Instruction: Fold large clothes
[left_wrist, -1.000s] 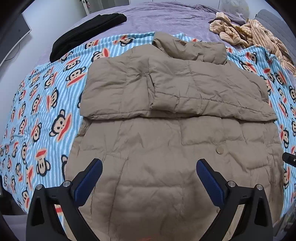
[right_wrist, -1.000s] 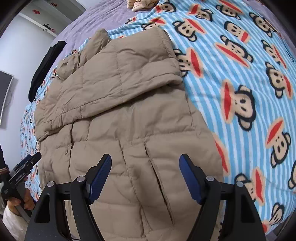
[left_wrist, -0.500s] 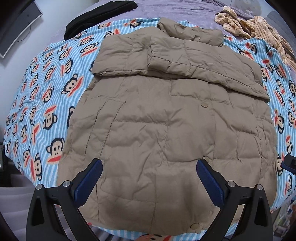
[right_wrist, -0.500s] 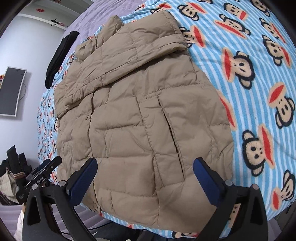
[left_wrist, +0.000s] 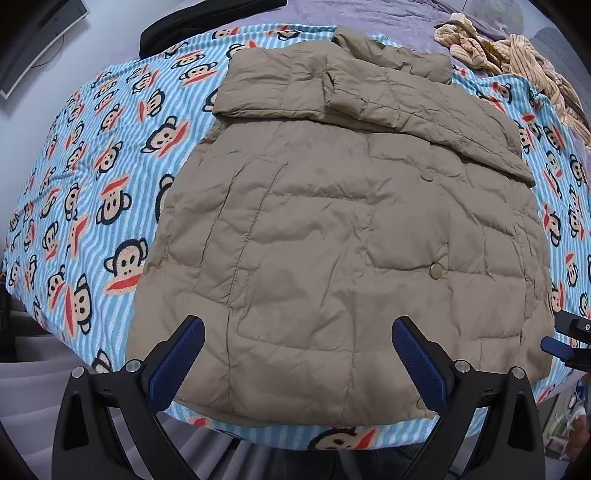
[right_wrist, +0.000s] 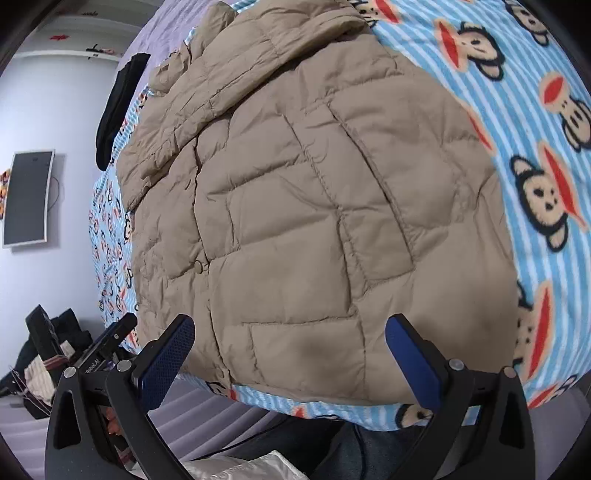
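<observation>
Your left gripper (left_wrist: 297, 363) hangs with its blue pads spread wide and nothing between them, just above the hem of the jacket (left_wrist: 332, 236); your right gripper (right_wrist: 290, 360) is as wide as it goes, its jaws having just been opening, and it too is empty over the hem's other corner. The tan quilted jacket lies flat on the monkey-print blanket (left_wrist: 92, 192), sleeves already folded across the chest, collar at the far end, hem at the bed's near edge; beyond the collar lie a black garment (left_wrist: 207, 20) and a striped plush heap (left_wrist: 517, 55).

The step in hand looks like the bottom-up fold (hem carried toward the collar); bring each gripper down onto its own hem corner, catch both layers of the padded fabric, pinch evenly, then lift together so the fold line stays square; the puffy fill may slip from a shallow bite, so reach in deep.

Compared with a second ago, both cameras have drawn back toward the hem; the jacket's lower edge and the blanket's edge beneath it now show, and the right jaws stand wider.
</observation>
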